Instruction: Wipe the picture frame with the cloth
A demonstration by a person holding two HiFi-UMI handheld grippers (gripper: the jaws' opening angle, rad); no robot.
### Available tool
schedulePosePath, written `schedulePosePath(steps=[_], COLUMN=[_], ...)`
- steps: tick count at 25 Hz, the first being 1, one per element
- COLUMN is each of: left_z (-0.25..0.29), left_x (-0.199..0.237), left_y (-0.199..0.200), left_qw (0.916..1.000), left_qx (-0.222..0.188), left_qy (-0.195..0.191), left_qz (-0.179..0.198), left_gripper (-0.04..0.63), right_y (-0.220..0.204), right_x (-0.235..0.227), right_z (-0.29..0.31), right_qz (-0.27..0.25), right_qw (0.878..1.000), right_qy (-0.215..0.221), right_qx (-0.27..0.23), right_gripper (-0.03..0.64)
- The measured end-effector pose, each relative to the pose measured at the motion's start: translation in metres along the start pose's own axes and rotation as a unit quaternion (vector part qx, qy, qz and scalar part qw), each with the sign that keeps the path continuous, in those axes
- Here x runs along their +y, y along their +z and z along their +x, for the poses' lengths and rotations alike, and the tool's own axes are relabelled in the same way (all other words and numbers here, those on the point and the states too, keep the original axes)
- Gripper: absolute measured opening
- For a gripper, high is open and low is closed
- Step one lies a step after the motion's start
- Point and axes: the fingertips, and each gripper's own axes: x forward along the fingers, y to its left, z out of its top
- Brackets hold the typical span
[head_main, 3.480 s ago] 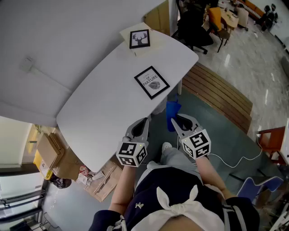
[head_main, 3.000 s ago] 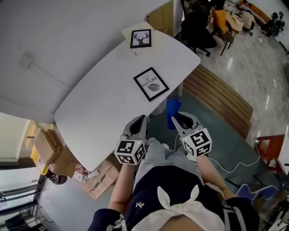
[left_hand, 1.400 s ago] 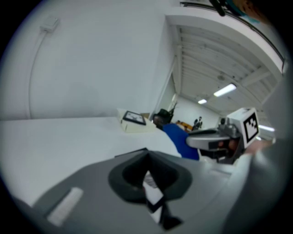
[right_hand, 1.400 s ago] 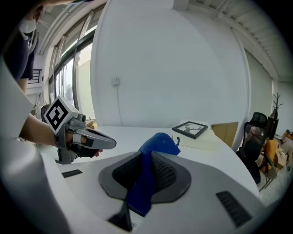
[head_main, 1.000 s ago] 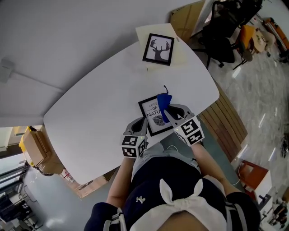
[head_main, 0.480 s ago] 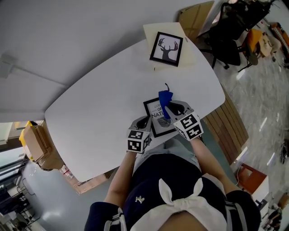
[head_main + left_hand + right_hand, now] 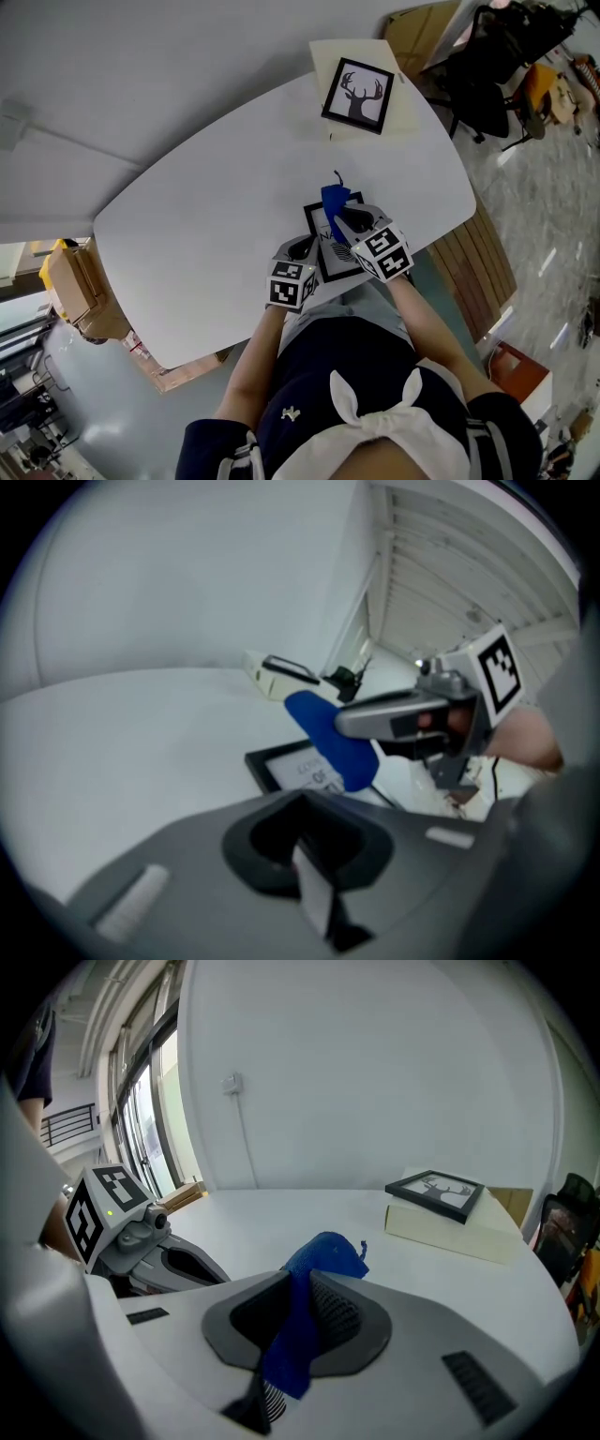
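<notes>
cloth: blue cloth [image 7: 317, 1262] is pinched in the right tool [image 7: 343, 217], jaws shut on a fold with a loose end poking out past the tips. Soft, light and limp, so only the bit right at the jaws can push.
left tool: left tool [image 7: 301, 251] has its jaws together with nothing in them. It sits at the near-left edge of the frame; can't tell if it's touching.
frame location: picture frame [image 7: 292, 767] lies flat on the white bench [image 7: 206, 206] near its front edge, right under both tools. The cloth tip is over its far end.
frame handling: looks light and stiff with a thin black border. Probably glazed, so treat the face as fragile. My guess is it slides on the smooth bench once the wipe drags.
where to hold: pin the black border at the near-left corner with the left tool, keeping off the face. Wipe away from that corner.
cloth grip: OK as is. Press with the part just ahead of the jaws so no bare jaw hits the face.
other: deer frame [image 7: 358, 82] sits on a cream box [image 7: 469, 1227] at the far end, well apart.
</notes>
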Motion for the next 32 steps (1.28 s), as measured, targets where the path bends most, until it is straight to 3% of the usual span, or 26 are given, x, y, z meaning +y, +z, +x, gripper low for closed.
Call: schedulePosePath(steps=[14, 32], left_z=[0.010, 0.012], left_x=[0.005, 0.007], left_y=[-0.011, -0.012], left_qw=[0.9997, 0.9996], left_qx=[0.022, 0.025], left_qy=[0.001, -0.004], left_qz=[-0.013, -0.016], left_gripper=[0.002, 0.002], right_y=[-0.012, -0.022], right_x=[0.012, 0.024], right_z=[0.035, 0.060], right_qz=[-0.011, -0.065], right_qw=[0.999, 0.994], right_qy=[0.043, 0.070], right_qx=[0.026, 0.060], right_gripper=[0.058, 0.058])
